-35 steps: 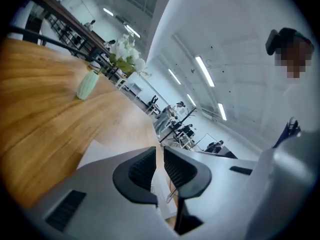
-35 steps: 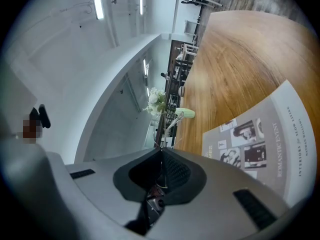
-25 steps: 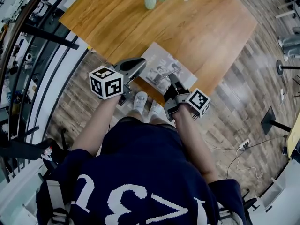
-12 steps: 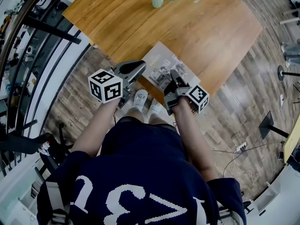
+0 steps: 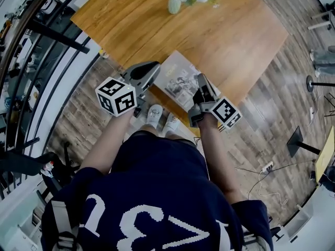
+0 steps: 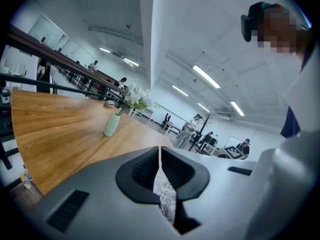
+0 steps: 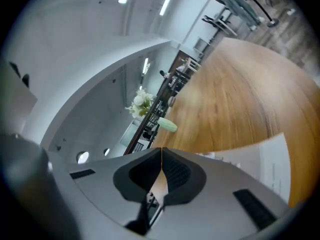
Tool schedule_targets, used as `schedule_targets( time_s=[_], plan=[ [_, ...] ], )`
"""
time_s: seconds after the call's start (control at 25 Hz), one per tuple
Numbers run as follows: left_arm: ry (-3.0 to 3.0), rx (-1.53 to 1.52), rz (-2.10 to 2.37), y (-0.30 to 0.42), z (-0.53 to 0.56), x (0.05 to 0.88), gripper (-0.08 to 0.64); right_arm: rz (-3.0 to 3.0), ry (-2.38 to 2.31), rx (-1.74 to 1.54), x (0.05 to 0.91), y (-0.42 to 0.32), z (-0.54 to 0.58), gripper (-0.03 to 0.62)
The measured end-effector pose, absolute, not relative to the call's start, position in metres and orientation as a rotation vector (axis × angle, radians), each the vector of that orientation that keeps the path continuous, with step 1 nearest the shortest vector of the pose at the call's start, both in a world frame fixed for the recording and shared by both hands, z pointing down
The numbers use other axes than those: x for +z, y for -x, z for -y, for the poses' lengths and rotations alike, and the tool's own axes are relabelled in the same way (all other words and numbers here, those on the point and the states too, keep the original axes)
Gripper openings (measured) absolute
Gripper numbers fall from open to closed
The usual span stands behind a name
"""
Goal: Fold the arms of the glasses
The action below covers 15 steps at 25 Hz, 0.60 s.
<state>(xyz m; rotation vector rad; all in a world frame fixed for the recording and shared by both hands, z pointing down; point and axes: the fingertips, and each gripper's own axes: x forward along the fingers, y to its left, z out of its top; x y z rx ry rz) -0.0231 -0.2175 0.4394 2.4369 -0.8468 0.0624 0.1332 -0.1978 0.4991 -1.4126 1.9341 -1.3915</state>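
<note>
**Both Grippers Closed and Empty at the Bench's Near Edge**

The left gripper [image 5: 154,67], a smooth grey plastic shell, has its fingers clenched on nothing by the near edge of the honey-grained wooden bench [image 5: 230,30]. Just beside it lies a flat, glossy booklet [image 5: 177,77]. The right gripper [image 5: 202,81] hangs over the booklet, its fingers likewise pressed together and empty. A slim pale-green vase [image 5: 174,4] stands at the far side. The glasses cannot be made out in any view.
</note>
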Motion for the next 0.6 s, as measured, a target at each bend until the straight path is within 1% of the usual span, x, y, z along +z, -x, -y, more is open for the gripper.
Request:
schedule_targets(
  time_s=[0.2,0.36,0.44,0.6],
  plan=[
    [-2.581,0.052,0.972,0.024,0.233,0.397,0.025,-2.28,1.585,-0.897,0.427,-0.154,0.208,0.026],
    [-2.679,0.021,1.067,0.026,0.242,0.362,0.025,-2.427,1.686,-0.518,0.366,-0.167,0.21,0.025],
    [-2.729,0.001,1.112,0.028,0.244,0.341,0.025,-2.431,1.707,-0.409,0.34,-0.173,0.209,0.025],
    [-2.83,-0.059,1.195,0.029,0.246,0.3,0.025,-2.369,1.736,-0.29,0.3,-0.184,0.209,0.025]
  ],
)
